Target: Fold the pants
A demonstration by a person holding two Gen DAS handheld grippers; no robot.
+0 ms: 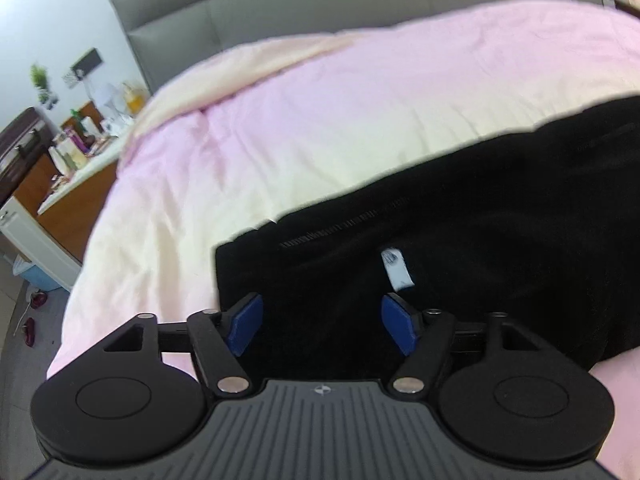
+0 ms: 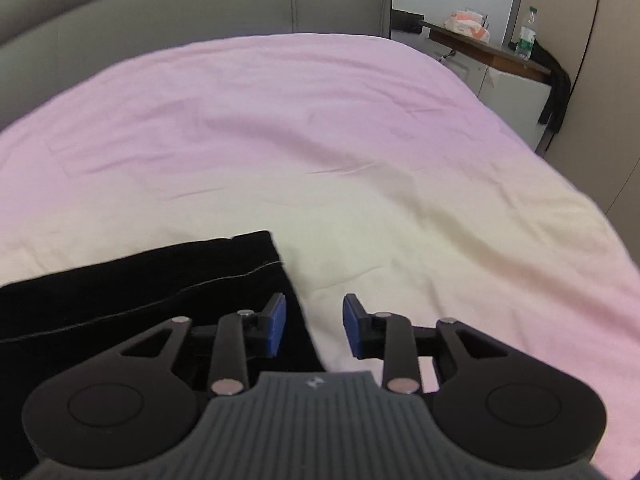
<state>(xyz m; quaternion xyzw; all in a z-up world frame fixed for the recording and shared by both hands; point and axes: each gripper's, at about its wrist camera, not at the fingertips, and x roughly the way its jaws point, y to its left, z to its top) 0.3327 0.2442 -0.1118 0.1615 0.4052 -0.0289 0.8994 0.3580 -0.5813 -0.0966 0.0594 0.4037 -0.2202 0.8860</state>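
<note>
Left wrist view: mounted behind the left gripper [image 1: 322, 326], low and close over the black pants [image 1: 440, 240], facing across the pink bed cover [image 1: 360, 92] toward the grey headboard [image 1: 280, 4] and a cluttered desk [image 1: 80, 156] far left. Right wrist view: mounted behind the right gripper [image 2: 314, 326], also low and near, over the pants' [image 2: 140, 300] right end, facing the headboard [image 2: 200, 8] and a shelf [image 2: 492, 52] far right. Shared: pants, cover, headboard.

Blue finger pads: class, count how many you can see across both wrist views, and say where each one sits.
4. Left gripper: one blue pad near the black pants' edge, one over them. Right gripper: one over the pants, one over the bedcover. None seem hidden.
</note>
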